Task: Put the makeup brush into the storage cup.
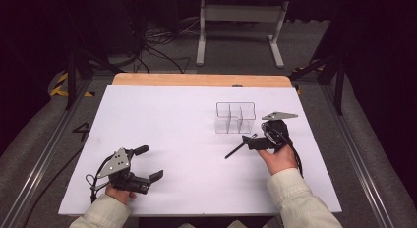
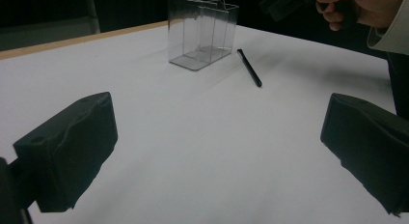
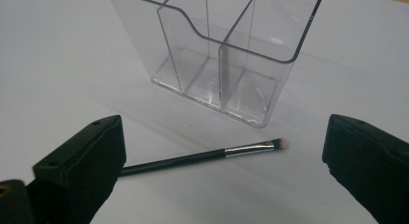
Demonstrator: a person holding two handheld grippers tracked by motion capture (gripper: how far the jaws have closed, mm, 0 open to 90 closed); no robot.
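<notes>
Sleeved forearms enter from the near edge of a white worktop [image 1: 162, 120], each hand carrying a black gripper. Largest on the scene is the worktop itself, a white sheet whose far edge leaves a strip of bare wood showing.

Next in size, a clear plastic organizer [image 1: 235, 117] stands upright toward the far right part of the worktop, divided by inner walls into open-topped compartments; all that can be seen of them are empty. In the right gripper view the organizer [image 3: 217, 55] rises just beyond the brush, near it but apart from it.

At the near left corner, the left gripper [image 1: 152, 164] is held low over the worktop, its fingers spread wide with bare white surface between them. It points toward the organizer [image 2: 202, 31], well apart from it.

On the right, the right gripper [image 1: 249, 141] sits just in front of the organizer, held in the person's hand [image 1: 280, 156]. Its fingers stand wide apart, with nothing clamped between them, one on either side of the brush.

Smallest of all, a slim makeup brush [image 3: 207, 156] lies flat on the worktop just in front of the organizer: black handle, silver collar, pale tip. In the high view the brush [image 1: 238, 149] angles out from the right gripper toward the near left; the left gripper view shows the brush [image 2: 250, 67] lying beside the organizer's base.
</notes>
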